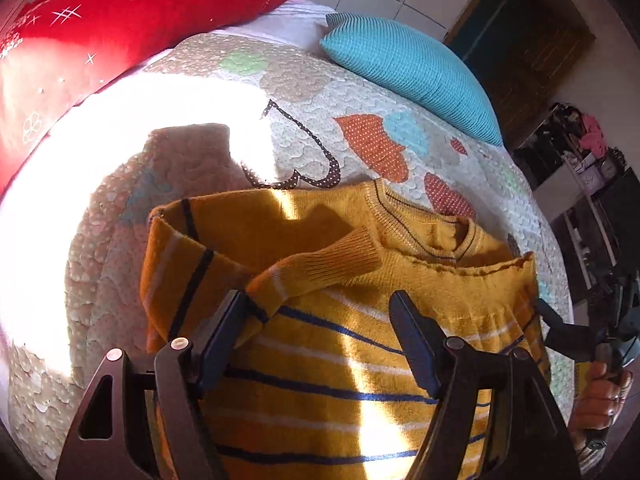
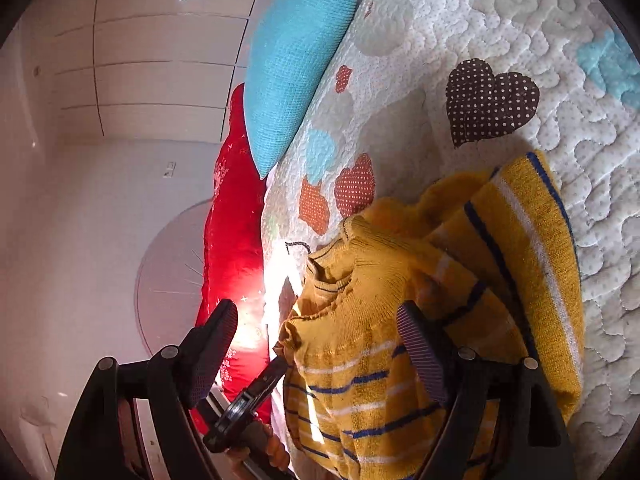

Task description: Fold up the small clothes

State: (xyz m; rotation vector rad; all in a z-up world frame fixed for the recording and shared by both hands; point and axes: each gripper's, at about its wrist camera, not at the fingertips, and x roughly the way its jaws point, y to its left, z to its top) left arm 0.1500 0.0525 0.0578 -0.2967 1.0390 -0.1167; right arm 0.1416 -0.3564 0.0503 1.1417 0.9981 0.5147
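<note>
A mustard-yellow sweater (image 1: 320, 360) with blue and white stripes lies on the quilted bedspread (image 1: 360, 92), neckline away from me. One sleeve (image 1: 320, 268) is folded across the chest, its cuff pointing right. My left gripper (image 1: 320, 320) hovers over the sweater's body, open, with the sleeve's folded end resting against the left finger (image 1: 228, 332). The right gripper (image 1: 556, 328) sits at the sweater's right edge, held by a hand (image 1: 604, 392). In the right wrist view the right gripper (image 2: 320, 332) stands wide open over the bunched sweater (image 2: 380, 360), gripping nothing. The left gripper (image 2: 256, 392) shows low there.
A red pillow (image 1: 140, 12) and a turquoise pillow (image 1: 412, 68) lie at the head of the bed. Bright sunlight washes out the quilt on the left. A dark door (image 1: 520, 32) and cluttered shelves (image 1: 580, 152) stand beyond the bed's right side. White wardrobe panels (image 2: 140, 80) line the wall.
</note>
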